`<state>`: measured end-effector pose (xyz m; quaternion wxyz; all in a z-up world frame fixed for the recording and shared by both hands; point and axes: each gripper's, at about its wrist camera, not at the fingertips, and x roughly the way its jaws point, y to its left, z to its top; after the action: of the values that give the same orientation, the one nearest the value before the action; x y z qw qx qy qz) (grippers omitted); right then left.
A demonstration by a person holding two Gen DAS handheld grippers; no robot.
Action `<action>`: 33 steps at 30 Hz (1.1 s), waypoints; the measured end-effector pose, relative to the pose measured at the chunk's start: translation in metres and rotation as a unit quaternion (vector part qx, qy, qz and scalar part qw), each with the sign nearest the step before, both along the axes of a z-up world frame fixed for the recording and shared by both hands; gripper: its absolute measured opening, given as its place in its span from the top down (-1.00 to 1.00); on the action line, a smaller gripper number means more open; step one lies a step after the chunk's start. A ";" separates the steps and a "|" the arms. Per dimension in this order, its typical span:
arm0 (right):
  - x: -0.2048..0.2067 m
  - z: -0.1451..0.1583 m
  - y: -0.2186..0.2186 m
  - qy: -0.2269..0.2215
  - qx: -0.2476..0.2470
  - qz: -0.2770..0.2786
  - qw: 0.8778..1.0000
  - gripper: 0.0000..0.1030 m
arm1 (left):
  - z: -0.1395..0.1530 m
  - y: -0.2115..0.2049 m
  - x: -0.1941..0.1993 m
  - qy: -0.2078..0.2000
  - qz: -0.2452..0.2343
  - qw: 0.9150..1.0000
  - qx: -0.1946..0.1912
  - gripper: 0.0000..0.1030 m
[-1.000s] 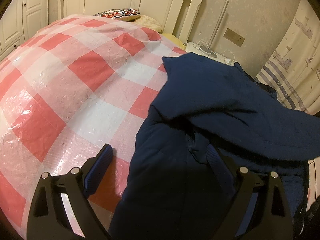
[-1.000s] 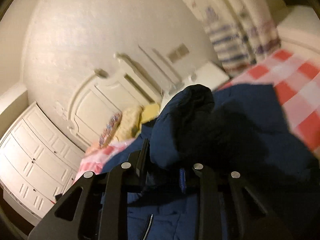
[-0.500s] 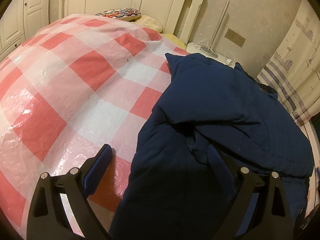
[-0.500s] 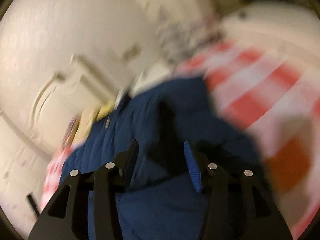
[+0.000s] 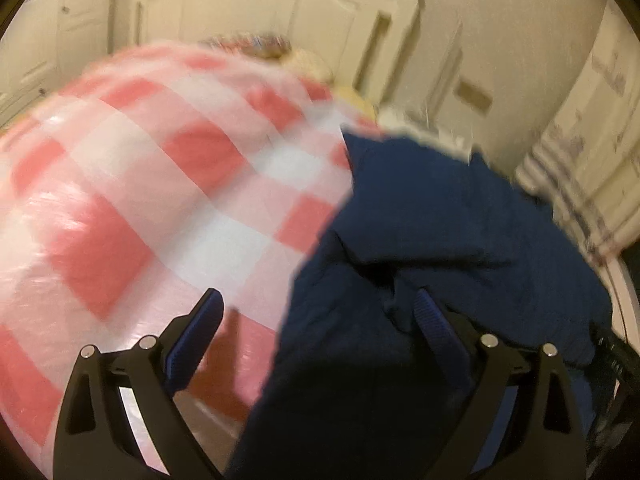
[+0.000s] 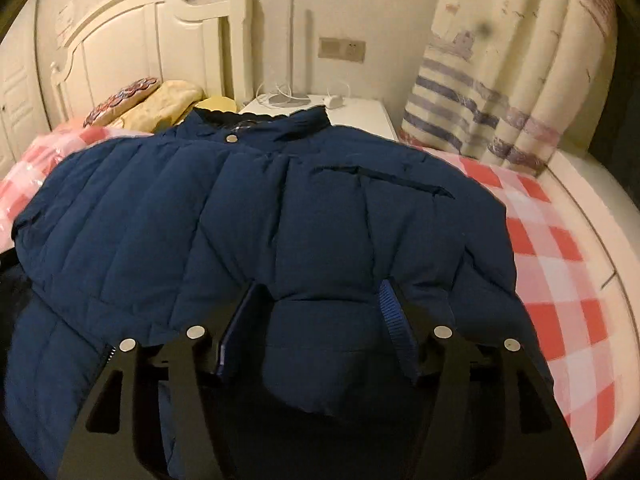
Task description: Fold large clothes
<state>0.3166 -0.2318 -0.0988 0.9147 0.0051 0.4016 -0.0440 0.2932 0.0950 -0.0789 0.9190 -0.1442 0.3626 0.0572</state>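
Observation:
A navy puffer jacket lies spread on the bed's red-and-white checked cover, collar toward the headboard. One sleeve is folded across its front, and the cuff end sits between the fingers of my right gripper. Those jaws are opening, and the pads stand just off the sleeve. In the blurred left wrist view, my left gripper is open wide above the jacket's left edge. One finger is over the checked cover, the other over the navy cloth.
A cream headboard and several pillows are at the far end. A white nightstand with a lamp base and cables stands beside them. A striped curtain hangs at the right. White wardrobe doors stand at the far left.
My right gripper held the sleeve up, shut on it; it has swung down and levelled, its jaws have parted, and the sleeve lies across the jacket. The left view has tilted slightly and blurred.

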 end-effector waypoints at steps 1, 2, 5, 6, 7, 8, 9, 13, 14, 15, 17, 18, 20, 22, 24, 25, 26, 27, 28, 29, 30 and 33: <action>0.000 0.000 0.000 -0.001 0.001 0.000 1.000 -0.15 | 0.010 0.005 -0.011 -0.034 0.025 0.999 0.007 -0.80; 0.001 0.000 -0.002 -0.001 0.006 0.000 1.000 -0.15 | 0.023 0.011 -0.023 -0.073 0.055 0.996 0.008 -0.81; 0.004 -0.002 -0.004 -0.003 0.017 0.000 1.000 -0.16 | 0.057 0.021 -0.043 -0.156 0.086 0.983 -0.034 -0.95; 0.005 -0.002 -0.002 -0.003 0.015 0.000 1.000 -0.16 | 0.066 0.015 -0.034 -0.149 0.064 0.986 -0.037 -0.95; 0.004 -0.002 0.001 -0.003 0.012 0.000 1.000 -0.17 | 0.072 0.003 -0.020 -0.130 0.042 0.990 -0.024 -0.95; 0.003 -0.001 0.004 -0.003 0.008 0.001 1.000 -0.17 | 0.076 -0.016 -0.001 -0.102 0.013 0.995 0.005 -0.95; 0.003 -0.001 0.004 -0.003 0.007 0.001 1.000 -0.18 | 0.077 -0.031 0.012 -0.087 -0.009 0.996 0.024 -0.95; 0.003 -0.001 0.001 -0.005 0.016 0.003 1.000 -0.19 | 0.044 -0.093 0.061 -0.016 -0.089 0.993 0.082 -0.95; 0.003 -0.001 0.000 -0.005 0.019 0.003 1.000 -0.19 | 0.029 -0.102 0.072 0.014 -0.098 0.991 0.094 -0.95; 0.002 -0.001 0.000 -0.005 0.020 0.003 1.000 -0.19 | 0.012 -0.110 0.079 0.045 -0.107 0.988 0.107 -0.95; 0.003 -0.001 0.000 -0.006 0.020 0.004 1.000 -0.19 | -0.015 -0.121 0.082 0.074 -0.115 0.980 0.145 -0.96; 0.002 -0.001 0.000 -0.006 0.021 0.005 1.000 -0.20 | -0.016 -0.123 0.079 0.067 -0.114 0.979 0.155 -0.96; 0.002 -0.001 -0.001 -0.006 0.025 0.006 1.000 -0.22 | -0.009 -0.123 0.078 0.075 -0.108 0.979 0.153 -0.95; 0.003 -0.001 -0.001 -0.006 0.027 0.006 1.000 -0.24 | 0.014 -0.122 0.074 0.044 -0.098 0.987 0.120 -0.95; 0.003 -0.001 0.000 -0.006 0.025 0.007 1.000 -0.25 | 0.037 -0.132 0.074 0.014 -0.104 0.988 0.109 -0.95; 0.003 -0.001 0.000 -0.006 0.025 0.007 1.000 -0.26 | 0.043 -0.142 0.077 0.008 -0.116 0.987 0.109 -0.95; 0.003 -0.001 0.000 -0.006 0.025 0.007 1.000 -0.26 | 0.046 -0.154 0.080 0.008 -0.130 0.985 0.111 -0.95; 0.003 -0.001 0.000 -0.006 0.025 0.007 1.000 -0.26 | 0.043 -0.171 0.087 0.015 -0.150 0.981 0.119 -0.95; 0.003 -0.001 0.000 -0.006 0.025 0.007 1.000 -0.26 | 0.038 -0.184 0.093 0.023 -0.161 0.978 0.132 -0.95; 0.003 -0.001 0.001 -0.006 0.024 0.007 1.000 -0.26 | 0.024 -0.200 0.101 0.038 -0.172 0.971 0.160 -0.95; 0.003 -0.001 0.001 -0.006 0.024 0.007 1.000 -0.26 | 0.011 -0.213 0.108 0.056 -0.181 0.965 0.179 -0.96; 0.002 -0.001 0.000 -0.008 0.027 0.008 1.000 -0.27 | -0.018 -0.219 0.115 0.068 -0.192 0.959 0.196 -0.96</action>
<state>0.3188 -0.2314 -0.0994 0.9178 0.0270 0.3954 -0.0256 0.4085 -0.1242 -0.0968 0.8961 0.1149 0.4268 -0.0404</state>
